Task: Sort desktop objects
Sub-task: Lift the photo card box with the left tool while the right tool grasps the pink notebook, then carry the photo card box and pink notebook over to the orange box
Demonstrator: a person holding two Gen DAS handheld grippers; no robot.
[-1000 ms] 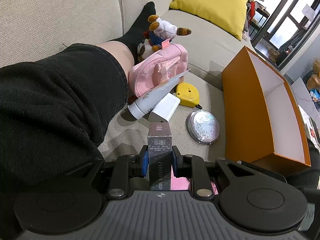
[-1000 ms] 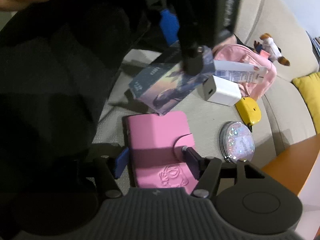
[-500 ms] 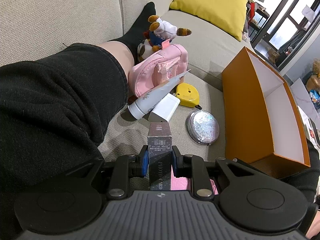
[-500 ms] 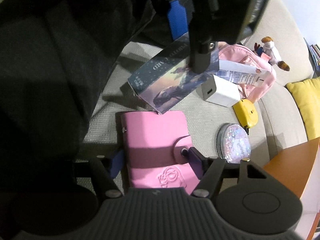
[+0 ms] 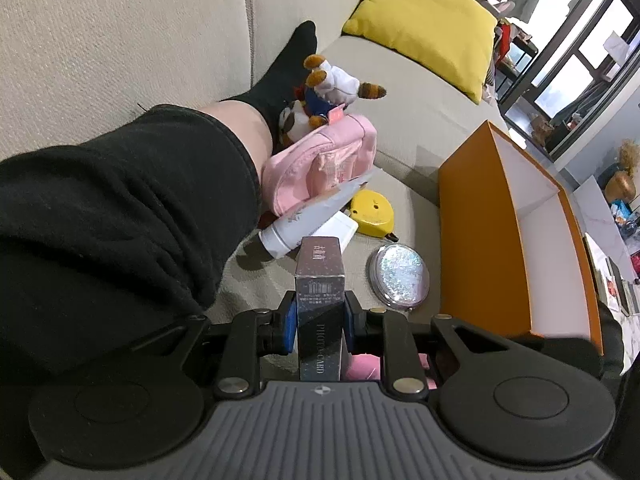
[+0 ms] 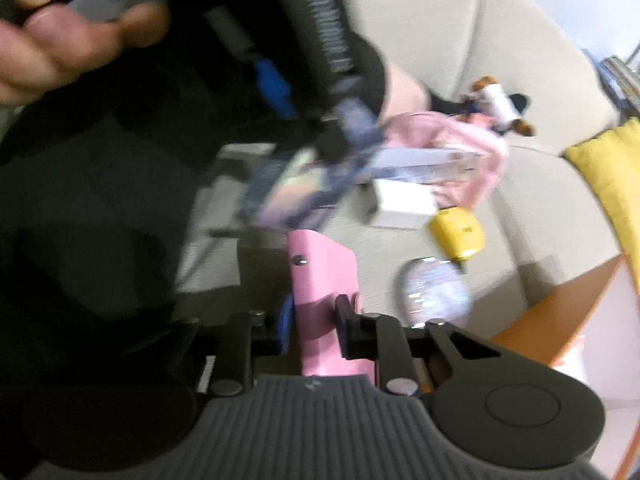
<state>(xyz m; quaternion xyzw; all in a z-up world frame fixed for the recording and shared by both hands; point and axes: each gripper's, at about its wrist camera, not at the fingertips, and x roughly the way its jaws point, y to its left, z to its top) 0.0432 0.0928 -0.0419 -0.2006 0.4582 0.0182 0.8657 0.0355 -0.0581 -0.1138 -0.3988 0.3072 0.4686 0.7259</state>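
Left tongs (image 5: 320, 320) are clamping an upright photo-card box (image 5: 320, 300), its long axis running up the frame; right tongs (image 6: 312, 320) are pinching a pink wallet (image 6: 324, 280) edgewise. The orange box (image 5: 472, 248) is lying at right of both, nearer the right tongs.

The left gripper (image 5: 320, 318) is clamped on a dark card box (image 5: 320, 300) held on edge, while the right gripper (image 6: 314, 326), low beneath it, is clamped on a pink case (image 6: 324, 284) also on edge, its view motion-blurred, a bare hand (image 6: 68, 36) at top left.
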